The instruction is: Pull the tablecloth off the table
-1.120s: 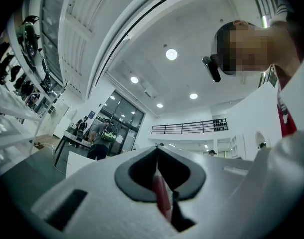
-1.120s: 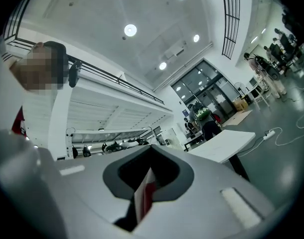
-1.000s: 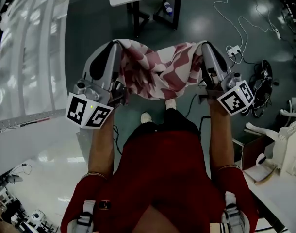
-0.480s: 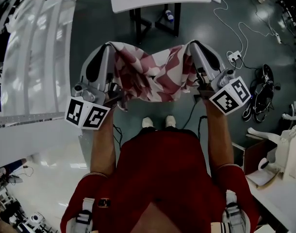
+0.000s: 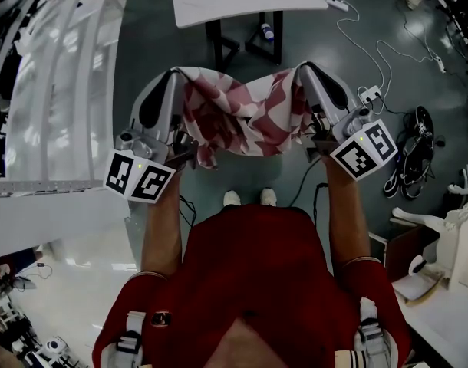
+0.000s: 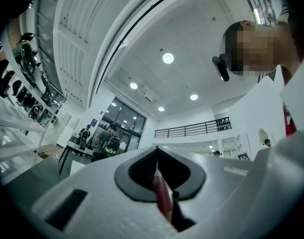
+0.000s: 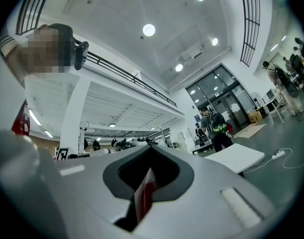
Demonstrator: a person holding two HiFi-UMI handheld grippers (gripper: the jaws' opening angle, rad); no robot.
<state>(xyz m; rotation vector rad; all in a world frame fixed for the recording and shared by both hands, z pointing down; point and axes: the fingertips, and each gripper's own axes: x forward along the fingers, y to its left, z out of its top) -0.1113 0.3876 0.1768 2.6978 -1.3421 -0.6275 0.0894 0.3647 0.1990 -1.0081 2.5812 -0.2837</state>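
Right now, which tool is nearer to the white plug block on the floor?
Right. In the head view the right tool is held just left of the plug block, above the floor. The left tool is on the far side of the cloth, farther left.

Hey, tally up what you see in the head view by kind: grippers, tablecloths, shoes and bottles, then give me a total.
Grippers: 2, the left gripper and the right gripper, both shut on the cloth
Red-and-white tablecloth: 1
White shoes: 2
Bottle: 1, on the floor
Total: 6
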